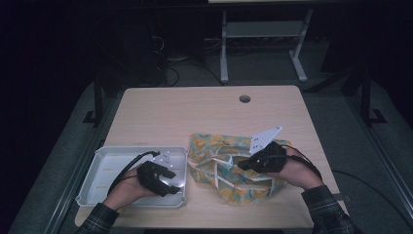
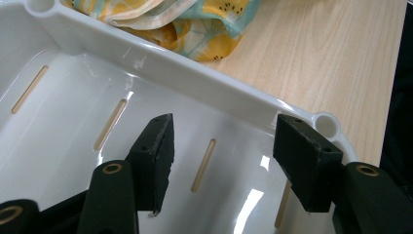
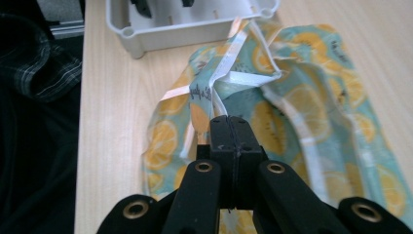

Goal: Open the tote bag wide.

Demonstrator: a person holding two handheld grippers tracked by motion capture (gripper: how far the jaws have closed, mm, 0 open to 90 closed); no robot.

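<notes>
A patterned cloth, teal with yellow lemon slices and a pale edge band, lies crumpled on the wooden worktop, just to the right of a white plastic tray and touching the tray's near corner. The tray serves as the landmark here: it sits at the worktop's front left, its floor pierced by narrow slots.

The right gripper is over the cloth, well to the right of the tray. Its fingers are pressed together and pinch a fold of the cloth's pale band, which rises in a peaked ridge from the fingertips toward the tray; how much fabric sits between the pads is hard to judge, since the fingers cover the pinched spot. In the high view a grey three-cornered plate stands up from this gripper above the cloth's far edge.

The left gripper hangs inside the tray, over its right end near the corner closest to the cloth. Its fingers are spread apart with nothing between them, the tray's white floor showing through the gap.
</notes>
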